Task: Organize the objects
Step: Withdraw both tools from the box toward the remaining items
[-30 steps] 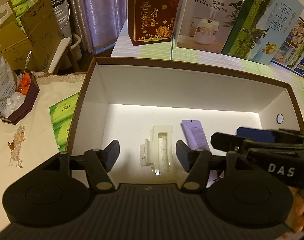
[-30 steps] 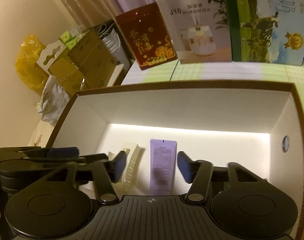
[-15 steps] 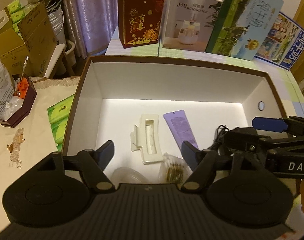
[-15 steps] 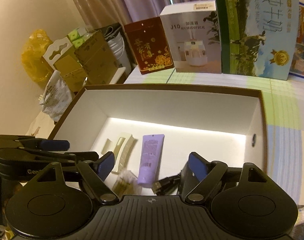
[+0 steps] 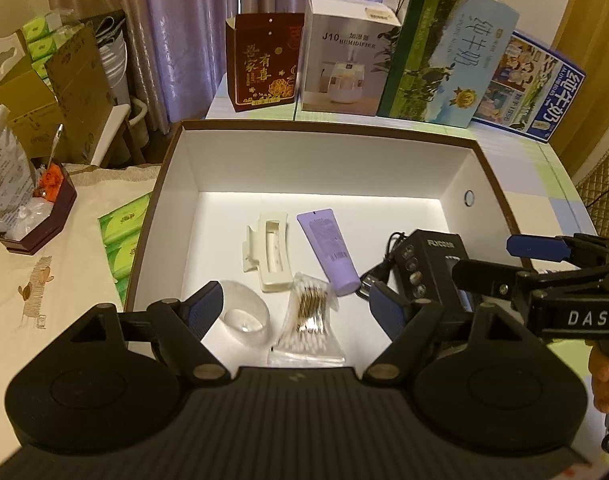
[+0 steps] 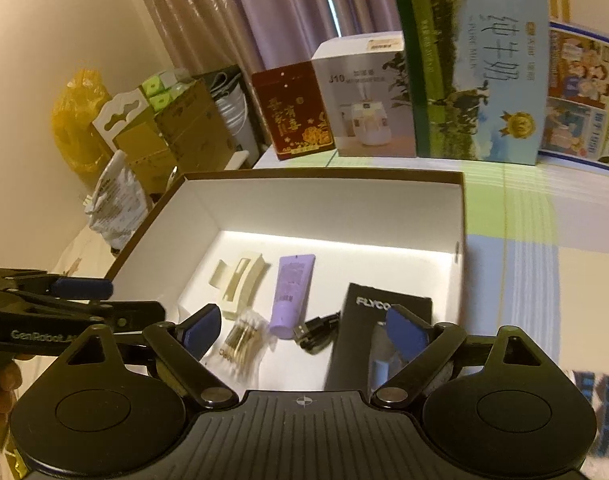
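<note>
Left tongs (image 5: 294,310) hanging open above cotton swab bag (image 5: 309,320) at box (image 5: 328,130) near edge, right tongs (image 6: 304,330) gaping beside black carton (image 6: 378,336).

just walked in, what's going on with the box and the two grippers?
A person holds two handheld grippers over an open white-lined box on the table. Both the left gripper and the right gripper are open and hold nothing. In the box lie a cream hair clip, a purple tube, a bag of cotton swabs, a clear tape roll, a black cable and a black Flyco box.
</note>
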{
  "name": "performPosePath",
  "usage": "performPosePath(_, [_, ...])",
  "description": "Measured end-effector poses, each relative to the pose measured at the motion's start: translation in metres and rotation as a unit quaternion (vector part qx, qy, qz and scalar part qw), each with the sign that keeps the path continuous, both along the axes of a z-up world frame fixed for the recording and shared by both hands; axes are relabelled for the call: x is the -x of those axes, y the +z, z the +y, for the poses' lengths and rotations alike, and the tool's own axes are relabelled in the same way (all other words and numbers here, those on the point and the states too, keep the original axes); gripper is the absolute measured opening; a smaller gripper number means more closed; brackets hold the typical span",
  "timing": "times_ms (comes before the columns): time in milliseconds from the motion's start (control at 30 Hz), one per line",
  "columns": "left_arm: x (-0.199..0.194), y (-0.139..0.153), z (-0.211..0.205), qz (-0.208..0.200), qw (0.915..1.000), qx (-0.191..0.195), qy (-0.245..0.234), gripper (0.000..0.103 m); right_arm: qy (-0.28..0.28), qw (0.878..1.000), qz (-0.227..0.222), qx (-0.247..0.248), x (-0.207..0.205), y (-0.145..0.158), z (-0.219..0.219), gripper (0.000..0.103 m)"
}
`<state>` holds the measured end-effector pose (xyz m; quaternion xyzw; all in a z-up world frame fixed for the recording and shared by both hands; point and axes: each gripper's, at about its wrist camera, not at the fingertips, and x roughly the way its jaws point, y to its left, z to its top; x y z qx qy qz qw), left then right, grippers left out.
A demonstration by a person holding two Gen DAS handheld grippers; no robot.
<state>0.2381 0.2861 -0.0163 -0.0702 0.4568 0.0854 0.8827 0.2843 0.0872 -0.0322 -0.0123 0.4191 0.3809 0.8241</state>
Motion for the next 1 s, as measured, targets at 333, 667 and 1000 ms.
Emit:
performPosePath(333, [0.035, 0.012, -0.031, -0.010, 0.9999, 0.008, -0.003, 0.082, -0.012, 1.000, -0.003, -0.008, 0.028, 0.012, -0.034, 0.090])
performPosePath(667, [0.060, 0.010, -0.061, -0.004, 0.9997, 0.020, -0.012, 0.082, -0.022, 1.000, -0.002, -0.009, 0.054, 0.017, -0.067, 0.091])
performPosePath(1000, [0.079, 0.003, -0.097, 0.004, 0.9993, 0.029, -0.021, 0.082, -0.022, 1.000, 0.004, -0.001, 0.074, 0.016, -0.103, 0.092])
